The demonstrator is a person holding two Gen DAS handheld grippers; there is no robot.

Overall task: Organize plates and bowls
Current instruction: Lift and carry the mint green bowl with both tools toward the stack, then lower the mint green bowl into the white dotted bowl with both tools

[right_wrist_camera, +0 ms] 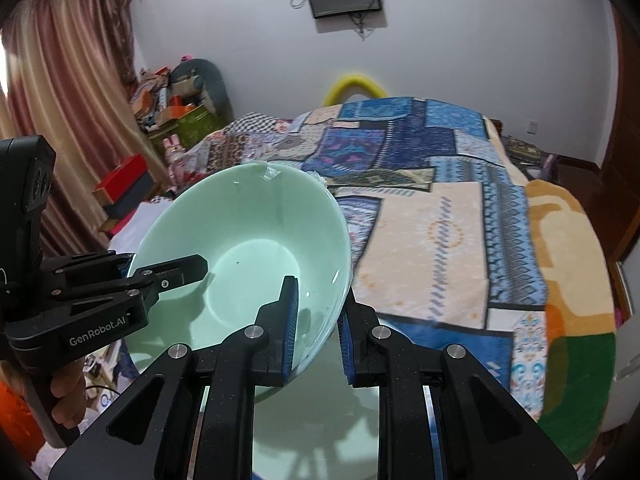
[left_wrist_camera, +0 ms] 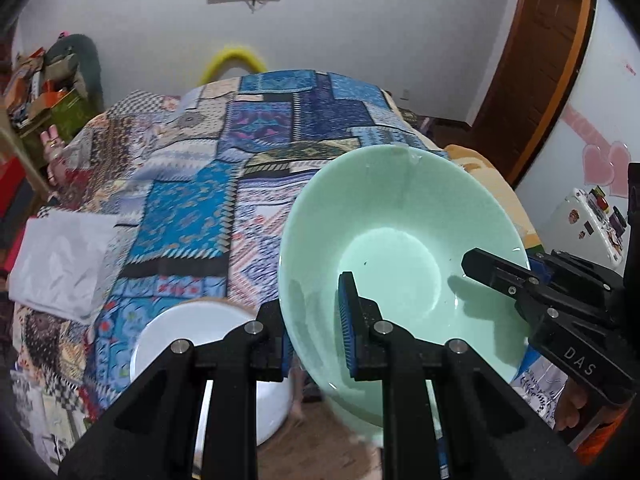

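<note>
Left wrist view shows a green bowl [left_wrist_camera: 384,264] held up in the air over the near edge of the bed [left_wrist_camera: 224,168], tipped a little. The left hand-held gripper [left_wrist_camera: 316,332] pinches the bowl's near left rim, with one pad inside and one outside. The right hand-held gripper [right_wrist_camera: 318,332] pinches the rim on the other side the same way, so both are closed on the bowl. A white bowl [left_wrist_camera: 200,340] sits low and to the left, just under the left gripper. I think the step now is to carry the green bowl and set it down with the other dishes, maybe into or beside the white bowl. To do it well, both grippers should move together at the same speed, so the bowl does not twist or slip. Keep the squeeze firm, because the rim looks smooth and shiny. Make the bowl level, lower it slowly, and let go only when it rests on something. If it drops, it could break.
</note>
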